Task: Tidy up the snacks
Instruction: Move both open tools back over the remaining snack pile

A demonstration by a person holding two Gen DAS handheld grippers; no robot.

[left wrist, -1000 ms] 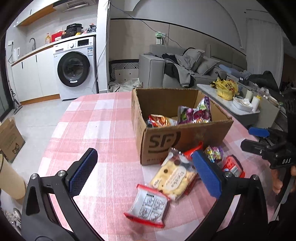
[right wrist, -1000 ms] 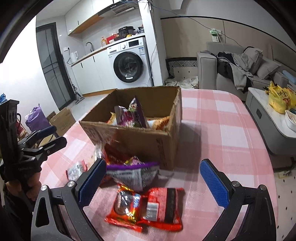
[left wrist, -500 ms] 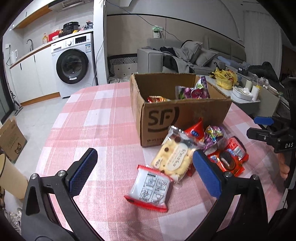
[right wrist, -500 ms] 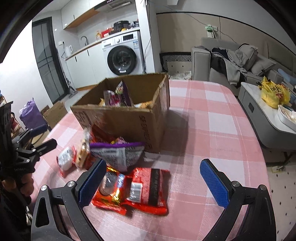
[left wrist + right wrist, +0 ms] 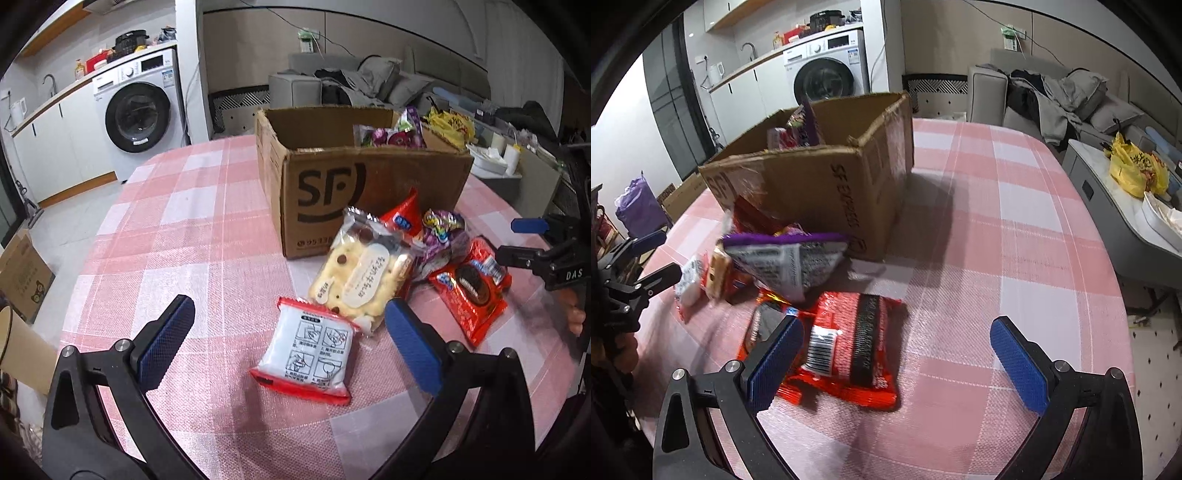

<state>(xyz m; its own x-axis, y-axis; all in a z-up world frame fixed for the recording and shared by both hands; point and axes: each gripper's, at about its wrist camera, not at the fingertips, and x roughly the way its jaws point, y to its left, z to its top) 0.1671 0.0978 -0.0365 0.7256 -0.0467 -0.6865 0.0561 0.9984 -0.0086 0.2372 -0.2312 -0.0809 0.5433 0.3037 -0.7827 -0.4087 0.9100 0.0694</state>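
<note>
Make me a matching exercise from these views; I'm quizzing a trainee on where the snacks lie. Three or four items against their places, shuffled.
Items:
1. white packet with red edges
2. Oreo packet
3. yellow biscuit packet
4. purple snack bag

Places:
A. inside the cardboard box
B. flat on the tablecloth, between the open left gripper's fingers
C. leaning against other packets beside the box
D. nearest the right gripper

Pairs: 1-B, 2-D, 3-C, 4-A

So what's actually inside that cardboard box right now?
Inside the cardboard box, a purple snack bag pokes above the rim, with a pale pink-and-red packet beside it. The box walls hide the floor, so anything lying lower down cannot be seen.
</note>
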